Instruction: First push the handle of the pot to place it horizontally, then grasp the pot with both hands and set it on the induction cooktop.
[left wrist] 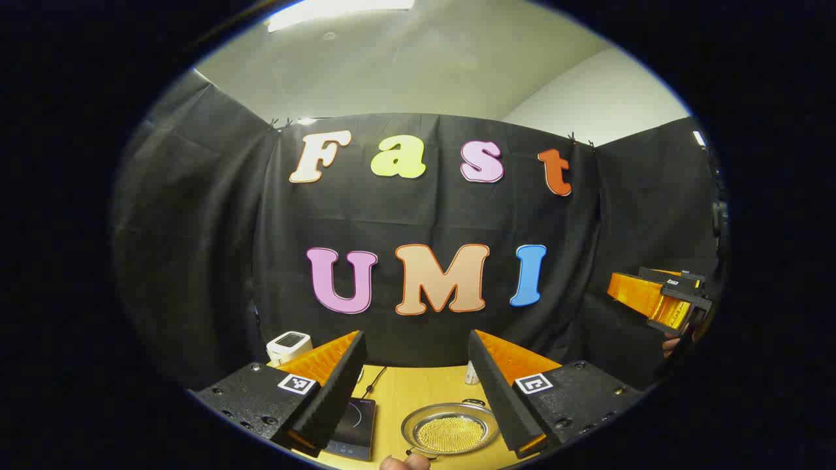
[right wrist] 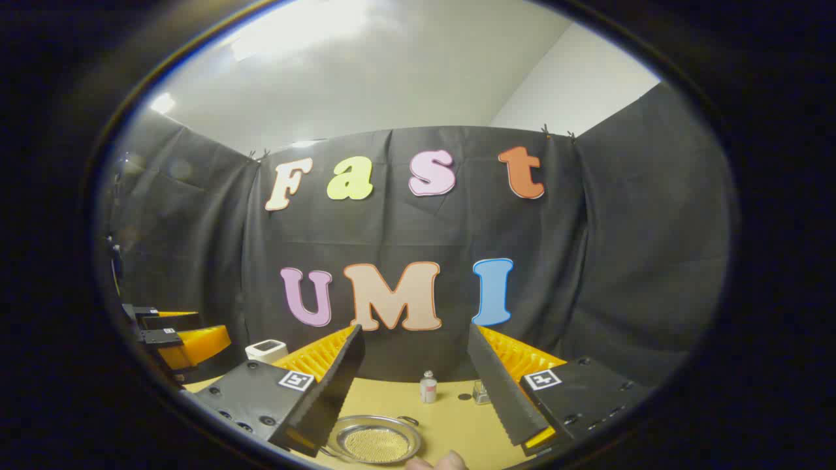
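The pot [left wrist: 450,431] is a shallow steel pan with a golden mesh-like inside, low on the wooden table [left wrist: 418,385], seen between my left gripper's fingers. The black induction cooktop [left wrist: 356,421] lies just left of it. My left gripper [left wrist: 415,336] is open and held well above the table with nothing in it. The right gripper [left wrist: 659,300] shows far right, raised. In the right gripper view the pot [right wrist: 375,440] sits low and left of centre. The right gripper [right wrist: 415,329] is open and holds nothing. The left gripper [right wrist: 176,336] hangs at the left edge.
A white box-like device [left wrist: 289,344] stands at the table's back left, also the white device [right wrist: 266,350]. A small bottle [right wrist: 428,386] and a small glass item [right wrist: 480,391] stand near the back wall. A fingertip [right wrist: 437,462] shows at the bottom edge.
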`<state>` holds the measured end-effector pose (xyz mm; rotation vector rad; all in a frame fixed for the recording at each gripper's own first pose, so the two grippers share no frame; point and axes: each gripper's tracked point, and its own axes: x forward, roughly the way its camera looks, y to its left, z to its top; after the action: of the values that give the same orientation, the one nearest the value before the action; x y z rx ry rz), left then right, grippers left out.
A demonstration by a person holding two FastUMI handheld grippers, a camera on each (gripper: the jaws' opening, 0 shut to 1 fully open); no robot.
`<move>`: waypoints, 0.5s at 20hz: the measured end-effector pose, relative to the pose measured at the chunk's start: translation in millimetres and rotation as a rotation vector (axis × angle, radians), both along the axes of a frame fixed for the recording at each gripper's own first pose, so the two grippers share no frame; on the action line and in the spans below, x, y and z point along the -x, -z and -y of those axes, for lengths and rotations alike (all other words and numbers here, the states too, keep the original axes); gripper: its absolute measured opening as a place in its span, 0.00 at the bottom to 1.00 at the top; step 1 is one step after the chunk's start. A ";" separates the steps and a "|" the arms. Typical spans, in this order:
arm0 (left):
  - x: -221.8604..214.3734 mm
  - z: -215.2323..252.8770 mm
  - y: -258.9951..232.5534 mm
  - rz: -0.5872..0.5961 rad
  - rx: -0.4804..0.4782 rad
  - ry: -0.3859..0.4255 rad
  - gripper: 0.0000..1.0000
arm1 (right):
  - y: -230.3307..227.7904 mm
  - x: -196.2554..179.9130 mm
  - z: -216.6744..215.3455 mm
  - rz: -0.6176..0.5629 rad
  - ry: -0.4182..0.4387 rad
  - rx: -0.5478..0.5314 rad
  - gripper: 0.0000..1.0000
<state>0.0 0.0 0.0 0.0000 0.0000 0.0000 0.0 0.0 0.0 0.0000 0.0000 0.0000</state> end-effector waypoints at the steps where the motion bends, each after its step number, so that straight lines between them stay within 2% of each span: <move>1: 0.4 3.5 -0.7 0.003 0.000 0.002 0.92 | -1.1 -0.8 0.6 0.003 -0.004 0.004 0.99; 4: 1.3 3.7 -0.3 0.000 -0.012 -0.009 0.92 | -1.9 0.2 -1.6 0.006 -0.026 0.006 0.99; 5: 1.5 3.1 -1.3 0.002 -0.012 -0.013 0.95 | -3.6 -0.1 -2.1 0.013 -0.030 0.003 1.00; 9: 5.9 0.7 -3.3 0.005 -0.019 -0.036 0.92 | -1.5 -0.3 -5.0 0.011 -0.040 -0.001 0.99; 10: 8.0 -0.7 -3.8 0.006 -0.019 -0.041 0.95 | -1.3 0.2 -5.7 0.010 -0.042 0.002 0.99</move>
<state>-8.0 0.7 3.8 0.0186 -0.0057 0.0406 -0.2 5.7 1.3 -0.0019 -0.0104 0.0418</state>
